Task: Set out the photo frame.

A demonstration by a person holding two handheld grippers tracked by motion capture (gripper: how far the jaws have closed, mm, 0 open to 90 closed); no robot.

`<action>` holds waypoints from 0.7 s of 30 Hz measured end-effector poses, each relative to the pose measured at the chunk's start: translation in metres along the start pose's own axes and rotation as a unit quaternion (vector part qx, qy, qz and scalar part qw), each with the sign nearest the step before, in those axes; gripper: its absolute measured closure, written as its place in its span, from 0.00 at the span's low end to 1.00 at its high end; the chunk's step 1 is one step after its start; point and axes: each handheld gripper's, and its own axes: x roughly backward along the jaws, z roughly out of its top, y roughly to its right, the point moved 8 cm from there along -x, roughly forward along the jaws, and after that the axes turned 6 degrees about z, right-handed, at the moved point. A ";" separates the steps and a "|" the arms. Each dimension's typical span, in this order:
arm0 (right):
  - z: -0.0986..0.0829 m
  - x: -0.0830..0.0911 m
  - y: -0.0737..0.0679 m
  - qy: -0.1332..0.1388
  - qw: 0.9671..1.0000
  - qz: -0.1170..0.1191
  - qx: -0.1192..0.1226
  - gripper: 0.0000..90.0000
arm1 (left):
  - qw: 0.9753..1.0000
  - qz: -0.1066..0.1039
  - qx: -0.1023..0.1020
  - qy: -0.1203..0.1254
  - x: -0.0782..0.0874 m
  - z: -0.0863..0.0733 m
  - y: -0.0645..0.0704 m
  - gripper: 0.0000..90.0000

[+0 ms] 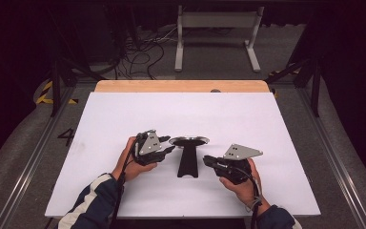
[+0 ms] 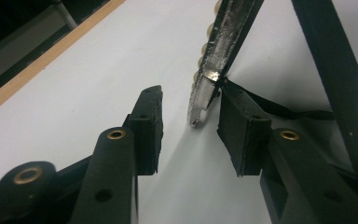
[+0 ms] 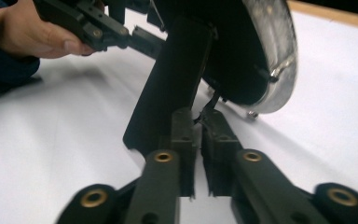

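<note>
High view: black stand [image 1: 188, 161] holds a round dish [image 1: 188, 140] between both claws.

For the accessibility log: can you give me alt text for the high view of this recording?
A person's two hands hold the left gripper and right gripper on either side of a black stand with a round dish-like top, on a white table. Beyond it lies a grey floor with cables.

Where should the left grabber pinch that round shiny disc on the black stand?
Probably on the disc's thin silver rim, coming in from the left side. The disc sits atop its black stand, and that rim lies edge-on between the left gripper's open jaws, narrow enough to pinch. The right gripper is shut on a thin black cord.
</note>
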 end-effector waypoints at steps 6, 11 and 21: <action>0.006 -0.003 -0.012 0.017 1.000 -0.015 0.009 1.00 | 1.000 -0.008 0.013 0.001 -0.002 0.000 0.001 0.65; 0.012 -0.010 -0.022 0.027 0.999 -0.020 0.020 1.00 | 1.000 -0.014 0.015 0.000 -0.005 0.002 0.002 0.67; 0.020 -0.050 -0.049 0.017 0.999 -0.019 0.041 1.00 | 0.999 -0.030 0.000 -0.019 -0.017 -0.002 0.009 0.71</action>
